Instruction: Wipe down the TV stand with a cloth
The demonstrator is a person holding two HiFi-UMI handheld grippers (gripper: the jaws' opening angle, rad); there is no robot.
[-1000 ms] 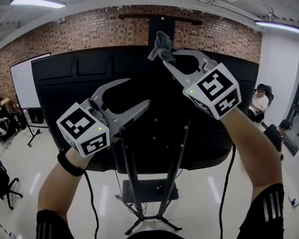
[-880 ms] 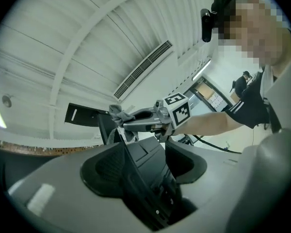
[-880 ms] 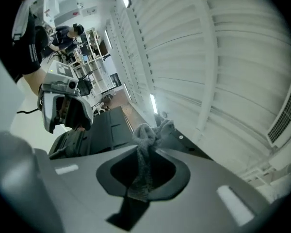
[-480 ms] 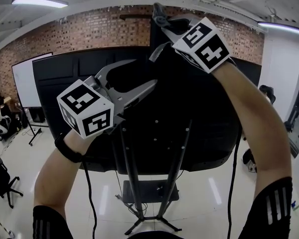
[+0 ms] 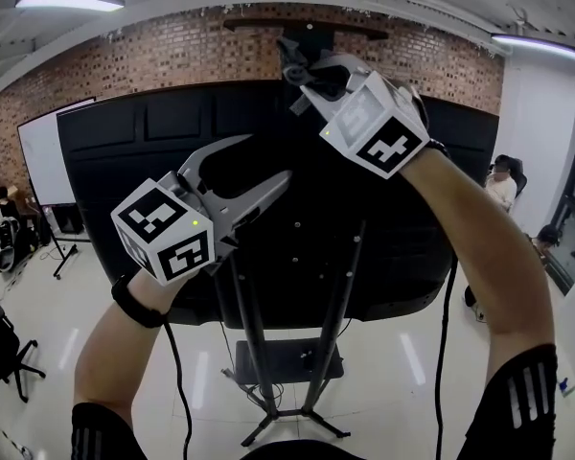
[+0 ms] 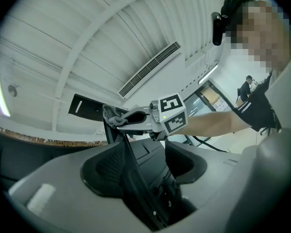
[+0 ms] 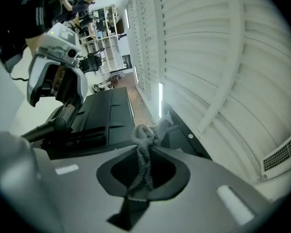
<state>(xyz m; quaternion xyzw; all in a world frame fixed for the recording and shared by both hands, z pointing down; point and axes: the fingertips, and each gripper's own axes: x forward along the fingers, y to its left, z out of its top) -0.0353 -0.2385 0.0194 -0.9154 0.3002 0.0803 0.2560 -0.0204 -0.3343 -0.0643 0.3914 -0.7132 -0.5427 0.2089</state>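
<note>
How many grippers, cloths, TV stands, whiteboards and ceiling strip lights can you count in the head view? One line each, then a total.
Grippers: 2, left gripper, right gripper
Cloths: 1, grey cloth
Stands: 1, TV stand
Boards: 1, whiteboard
Lights: 2, ceiling strip lights
Total: 7

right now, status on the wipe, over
Right gripper shut on cloth, cloth against top of stand. Left gripper open, a stand pole between its jaws, unclamped. Nothing blocking in view.

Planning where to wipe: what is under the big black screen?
Two slanted stand poles run down to a small black shelf and splayed feet on the shiny floor. The left gripper covers the left pole's upper part.
</note>
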